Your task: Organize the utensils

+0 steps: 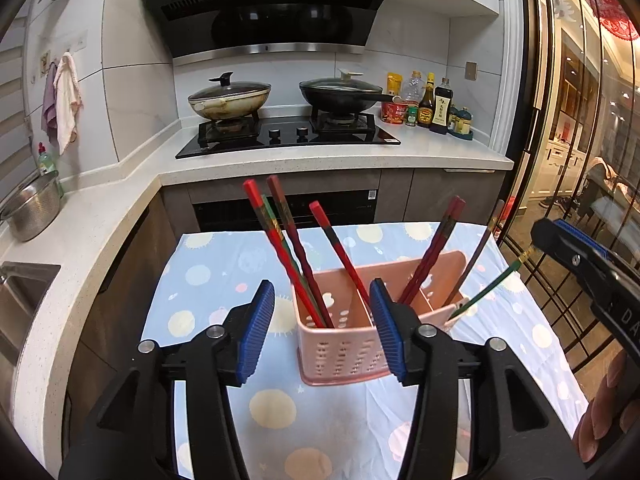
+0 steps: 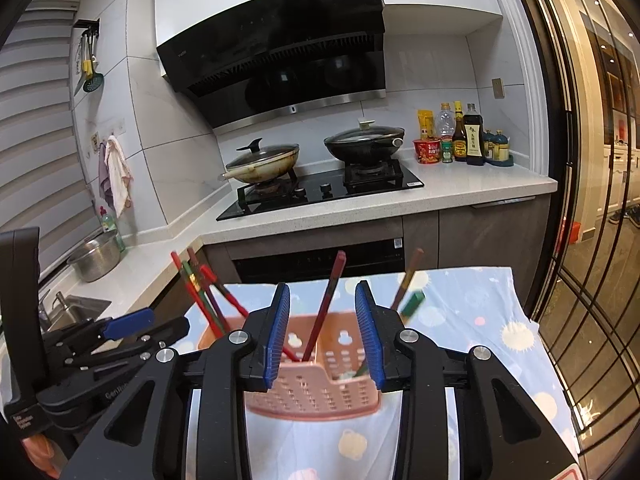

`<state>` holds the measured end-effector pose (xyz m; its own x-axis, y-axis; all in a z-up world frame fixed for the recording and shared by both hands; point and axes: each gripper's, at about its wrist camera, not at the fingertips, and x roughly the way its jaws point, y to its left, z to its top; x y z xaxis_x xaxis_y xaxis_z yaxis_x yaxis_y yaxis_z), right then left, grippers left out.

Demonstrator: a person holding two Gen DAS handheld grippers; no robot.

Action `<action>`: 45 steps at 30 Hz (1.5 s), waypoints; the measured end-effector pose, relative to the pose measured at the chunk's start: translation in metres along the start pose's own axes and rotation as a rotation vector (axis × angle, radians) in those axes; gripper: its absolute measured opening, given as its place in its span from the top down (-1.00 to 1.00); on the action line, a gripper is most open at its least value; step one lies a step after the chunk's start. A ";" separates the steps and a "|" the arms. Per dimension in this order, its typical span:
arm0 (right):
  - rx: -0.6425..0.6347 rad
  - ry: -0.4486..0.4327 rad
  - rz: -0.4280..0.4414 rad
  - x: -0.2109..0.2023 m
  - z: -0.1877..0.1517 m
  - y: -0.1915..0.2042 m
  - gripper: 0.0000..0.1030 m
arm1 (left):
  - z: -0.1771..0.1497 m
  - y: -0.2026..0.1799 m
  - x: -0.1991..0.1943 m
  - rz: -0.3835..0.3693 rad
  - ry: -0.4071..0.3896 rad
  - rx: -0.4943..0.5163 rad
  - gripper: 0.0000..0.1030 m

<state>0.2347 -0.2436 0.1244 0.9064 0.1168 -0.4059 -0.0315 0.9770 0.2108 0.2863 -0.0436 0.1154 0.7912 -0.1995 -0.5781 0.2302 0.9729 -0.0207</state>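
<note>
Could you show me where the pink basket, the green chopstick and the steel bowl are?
pink basket (image 1: pixel 340 356): left wrist view, its perforated front wall.
green chopstick (image 1: pixel 494 282): left wrist view, middle of its shaft.
steel bowl (image 2: pixel 98 260): right wrist view, its outer side.

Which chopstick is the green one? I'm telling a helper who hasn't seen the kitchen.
Start at the table with the blue dotted cloth in front of the stove. On it stands a pink perforated utensil basket holding chopsticks. The green chopstick leans out of its right end, lying lowest of all, while its neighbours are red or dark brown.
</note>
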 end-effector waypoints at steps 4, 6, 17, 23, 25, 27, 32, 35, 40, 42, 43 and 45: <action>-0.016 0.018 -0.013 -0.014 -0.016 0.002 0.34 | -0.012 0.000 -0.011 0.006 0.001 -0.014 -0.14; -0.024 0.023 -0.021 -0.021 -0.023 0.003 0.32 | -0.017 -0.001 -0.017 0.023 -0.005 -0.010 -0.18; -0.060 0.033 -0.050 -0.055 -0.054 0.012 0.12 | -0.046 -0.010 -0.046 0.015 -0.010 -0.004 -0.28; -0.057 0.047 -0.052 -0.066 -0.065 0.014 -0.04 | -0.060 -0.015 -0.056 0.026 -0.012 0.000 -0.45; -0.077 0.044 -0.072 -0.070 -0.070 0.017 -0.13 | -0.064 -0.017 -0.060 0.030 -0.015 0.001 -0.53; -0.095 0.040 -0.089 -0.074 -0.076 0.020 -0.19 | -0.070 -0.019 -0.065 0.038 -0.022 0.004 -0.64; -0.105 0.049 -0.102 -0.082 -0.086 0.022 -0.30 | -0.080 -0.022 -0.072 0.061 -0.027 0.013 -0.72; -0.104 0.048 -0.117 -0.086 -0.089 0.020 -0.43 | -0.085 -0.020 -0.073 0.067 -0.019 0.003 -0.76; -0.104 0.048 -0.134 -0.091 -0.095 0.020 -0.55 | -0.094 -0.020 -0.077 0.096 -0.018 0.010 -0.81; -0.108 0.046 -0.144 -0.092 -0.098 0.020 -0.60 | -0.096 -0.020 -0.078 0.104 -0.018 0.011 -0.84; -0.107 0.045 -0.149 -0.093 -0.098 0.020 -0.63 | -0.097 -0.020 -0.078 0.107 -0.018 0.009 -0.86; -0.100 0.045 -0.148 -0.094 -0.101 0.019 -0.63 | -0.100 -0.020 -0.079 0.104 -0.012 0.010 -0.86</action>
<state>0.1067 -0.2184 0.0769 0.8844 -0.0234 -0.4661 0.0566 0.9967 0.0574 0.1626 -0.0360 0.0799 0.8178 -0.0985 -0.5670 0.1516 0.9873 0.0472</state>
